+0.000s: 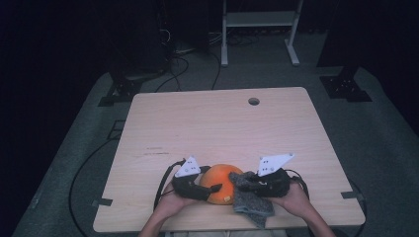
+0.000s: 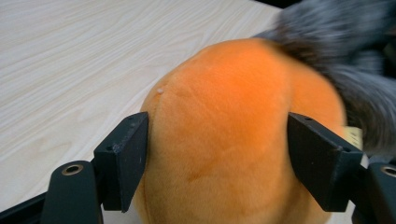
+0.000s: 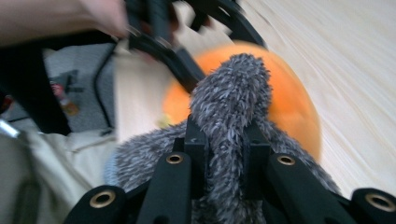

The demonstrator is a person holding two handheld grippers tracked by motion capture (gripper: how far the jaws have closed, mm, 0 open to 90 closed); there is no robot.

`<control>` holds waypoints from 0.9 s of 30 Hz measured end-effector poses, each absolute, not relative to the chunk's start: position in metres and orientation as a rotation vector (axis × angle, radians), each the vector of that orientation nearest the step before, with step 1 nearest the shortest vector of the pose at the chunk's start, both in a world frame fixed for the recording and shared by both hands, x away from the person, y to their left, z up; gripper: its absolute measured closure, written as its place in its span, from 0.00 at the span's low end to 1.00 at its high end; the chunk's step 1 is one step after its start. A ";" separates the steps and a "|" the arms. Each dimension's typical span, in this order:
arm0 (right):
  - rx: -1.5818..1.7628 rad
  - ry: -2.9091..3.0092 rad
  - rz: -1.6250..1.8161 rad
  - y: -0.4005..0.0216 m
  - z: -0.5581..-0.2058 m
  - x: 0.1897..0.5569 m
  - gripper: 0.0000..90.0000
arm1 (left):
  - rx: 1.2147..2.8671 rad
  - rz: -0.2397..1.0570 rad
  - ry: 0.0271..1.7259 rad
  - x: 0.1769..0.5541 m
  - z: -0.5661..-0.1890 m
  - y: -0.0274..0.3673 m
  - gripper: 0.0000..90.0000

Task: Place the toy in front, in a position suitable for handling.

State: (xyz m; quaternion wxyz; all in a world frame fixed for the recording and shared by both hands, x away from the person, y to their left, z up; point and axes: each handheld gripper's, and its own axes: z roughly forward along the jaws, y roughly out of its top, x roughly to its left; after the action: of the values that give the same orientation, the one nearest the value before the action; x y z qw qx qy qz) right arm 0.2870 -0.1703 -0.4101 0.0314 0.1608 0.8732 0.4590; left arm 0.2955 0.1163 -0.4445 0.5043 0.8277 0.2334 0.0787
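My left hand-held gripper straddles orange plush ball, pads pressed against both its sides. My right hand-held gripper clamped tight, pinching fold of grey fuzzy cloth. Ball sits on counter near front edge, cloth draped against its right side.

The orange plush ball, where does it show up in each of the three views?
High view: the orange plush ball sits near the table's front edge, between the two grippers.
Left gripper view: centre, between the two black jaws.
Right gripper view: upper middle, behind the grey fuzzy cloth.
Shared landmark: the grey cloth lies against the ball's side in all three.
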 end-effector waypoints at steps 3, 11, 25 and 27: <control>0.599 2.676 1.359 -0.182 -0.415 0.296 0.85 | 2.003 0.189 0.554 0.295 -0.443 0.115 0.27; 0.546 2.652 1.371 -0.178 -0.409 0.291 0.85 | 1.969 0.063 0.673 0.308 -0.441 0.108 0.08; 0.574 2.640 1.356 -0.172 -0.419 0.295 0.85 | 1.970 0.328 0.584 0.294 -0.433 0.104 0.19; 0.569 2.629 1.374 -0.172 -0.416 0.294 0.85 | 1.993 0.338 0.587 0.295 -0.435 0.103 0.21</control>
State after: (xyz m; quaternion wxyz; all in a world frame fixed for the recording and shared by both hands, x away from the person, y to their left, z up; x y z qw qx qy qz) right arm 0.2936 -0.1718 -0.4162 0.0602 0.1881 0.8688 0.4541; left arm 0.2954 0.1034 -0.4345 0.4955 0.8224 0.2424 0.1394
